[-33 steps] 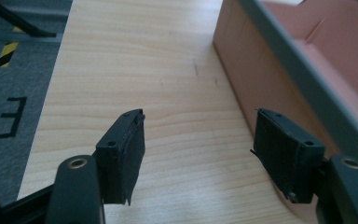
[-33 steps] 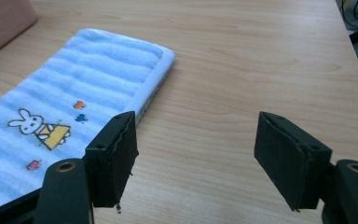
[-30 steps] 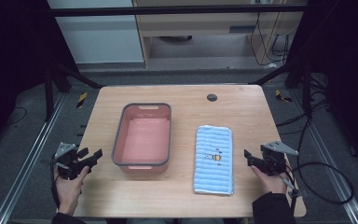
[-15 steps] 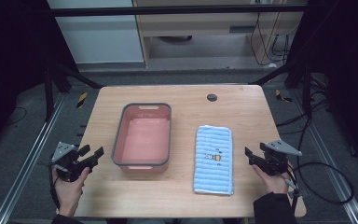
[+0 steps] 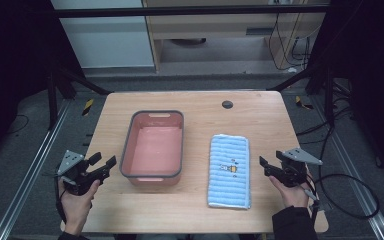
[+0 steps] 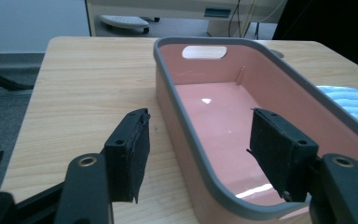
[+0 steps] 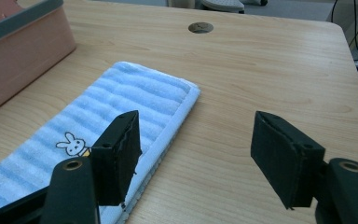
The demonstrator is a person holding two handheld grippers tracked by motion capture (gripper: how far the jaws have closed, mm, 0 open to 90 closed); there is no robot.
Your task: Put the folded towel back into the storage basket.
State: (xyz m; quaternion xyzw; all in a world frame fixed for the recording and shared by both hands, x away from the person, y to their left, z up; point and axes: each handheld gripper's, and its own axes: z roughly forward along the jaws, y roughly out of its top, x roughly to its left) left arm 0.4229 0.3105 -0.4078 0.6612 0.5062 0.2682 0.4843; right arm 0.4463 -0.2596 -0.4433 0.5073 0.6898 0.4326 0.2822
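An empty pink basin (image 5: 152, 150) with a grey rim stands left of the table's middle. To its right lies a folded towel (image 5: 229, 170), blue-striped with a small rabbit picture. My left gripper (image 5: 105, 161) hovers open at the table's left edge, pointing at the basin's near left corner. In the left gripper view its jaws straddle the basin's (image 6: 223, 116) left wall without touching it. My right gripper (image 5: 271, 162) is open just right of the towel. Its jaws have just been opening, with nothing between them; the towel's (image 7: 121, 107) edge lies under the left jaw.
The wooden table (image 5: 195, 105) has a round cable hole (image 5: 227, 104) near its far edge. Black frame bars run along both sides and across the back. A cable loops on the floor at the right (image 5: 350, 190).
My left gripper has edged toward the basin and risen a little. The right gripper stays almost in place beside the towel.
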